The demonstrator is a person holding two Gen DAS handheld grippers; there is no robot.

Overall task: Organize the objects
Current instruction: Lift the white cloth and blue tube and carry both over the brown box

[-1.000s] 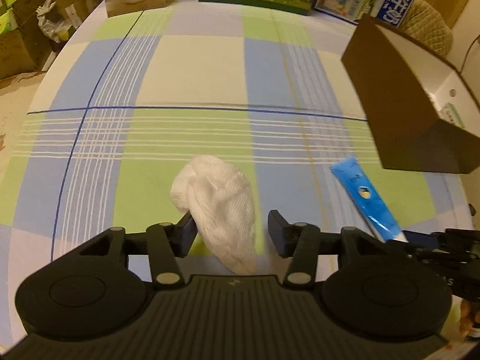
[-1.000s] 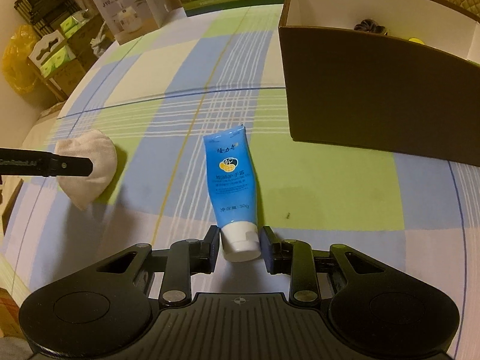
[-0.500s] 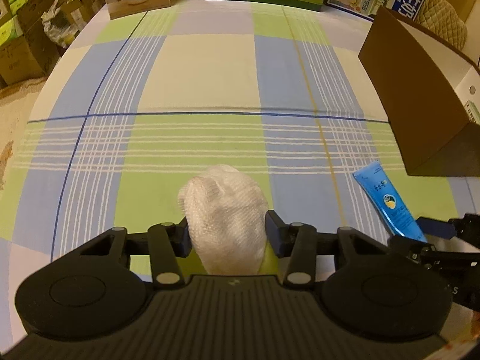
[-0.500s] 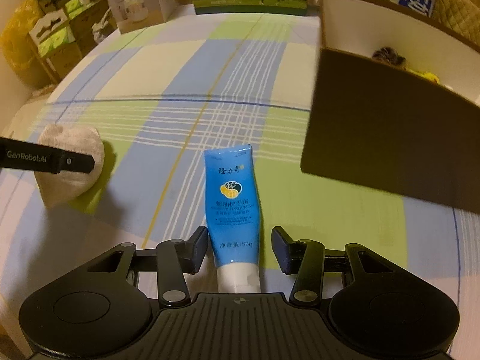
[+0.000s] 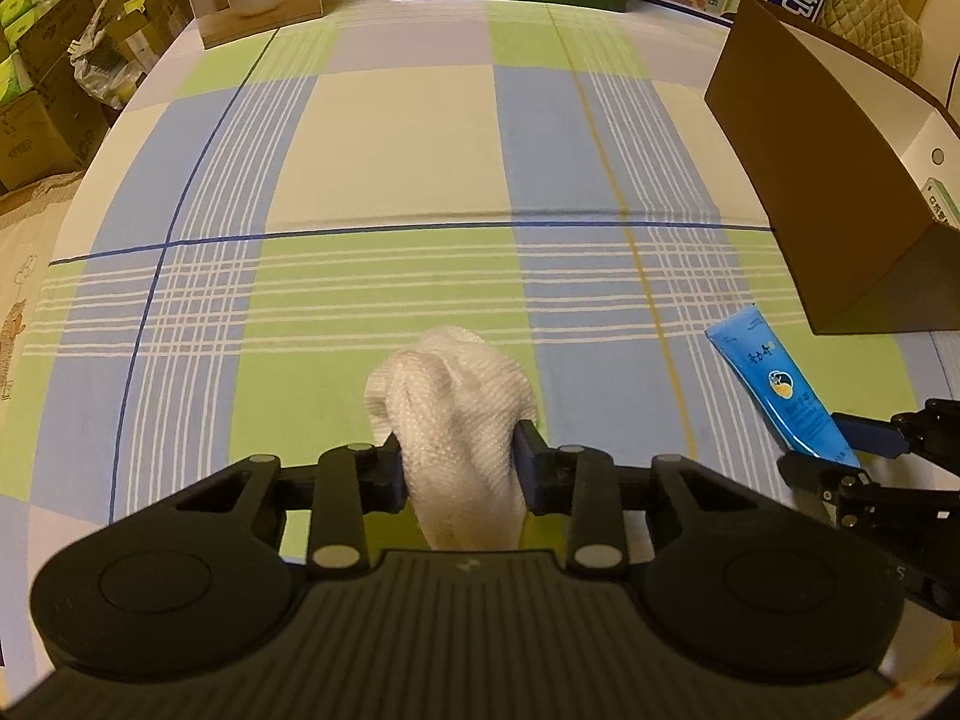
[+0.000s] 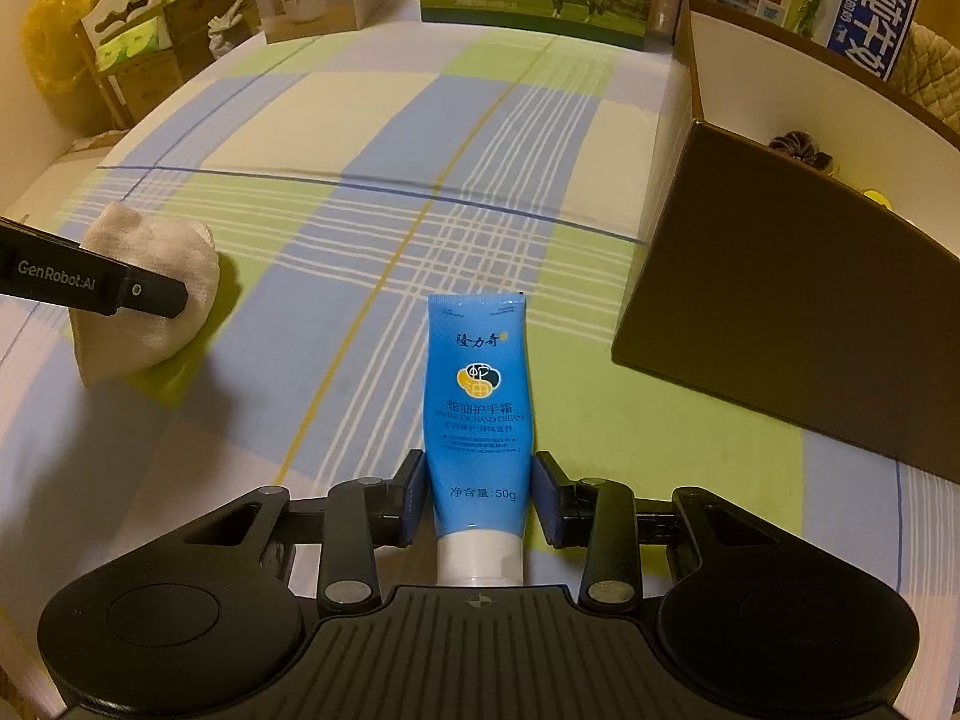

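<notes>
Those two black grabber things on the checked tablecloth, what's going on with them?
A person is tidying up with a handheld gripper in each hand. The left gripper is pinched on a white cloth bundle. The right gripper has its fingers on either side of a blue hand cream tube, not visibly squeezing it yet. A brown box with items inside stands to the right.

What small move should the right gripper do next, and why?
Probably close the right gripper: the blue plastic hand cream tube lies on the table between its fingers, with small gaps on both sides, so it is not yet gripped.
</notes>
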